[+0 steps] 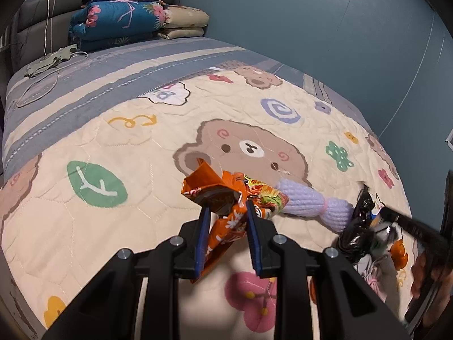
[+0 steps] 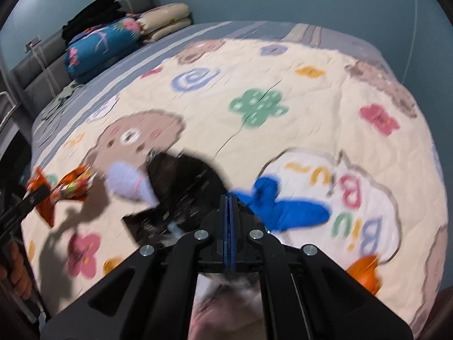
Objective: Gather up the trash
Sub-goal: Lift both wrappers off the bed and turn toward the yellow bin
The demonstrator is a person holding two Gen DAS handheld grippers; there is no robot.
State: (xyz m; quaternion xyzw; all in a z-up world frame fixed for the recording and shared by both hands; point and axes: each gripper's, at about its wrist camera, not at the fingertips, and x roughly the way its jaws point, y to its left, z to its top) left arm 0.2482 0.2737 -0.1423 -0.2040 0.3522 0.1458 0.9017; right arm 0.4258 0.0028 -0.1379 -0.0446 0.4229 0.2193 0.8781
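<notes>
Blue-walled bedroom, and the whole stage is a bed spread with a cartoon-bear quilt, folded blankets stacked at the headboard. Up front, the left gripper has its jaws pinched on an orange snack wrapper, crumpled, its tail dangling below the pads and clear of the quilt. The right gripper has its jaws pressed together, and a black plastic bag hangs around them; the blur makes it hard to say exactly how much film is caught. A lilac knitted piece and a blue glove lie on the quilt near the bag.

The risks, as I read it: the grip on that wrapper is on slippery crumpled foil, so a quick swing could shake it loose. If the bag's mouth is not held wide, the wrapper may land beside it. The bag could also drag the glove along.
</notes>
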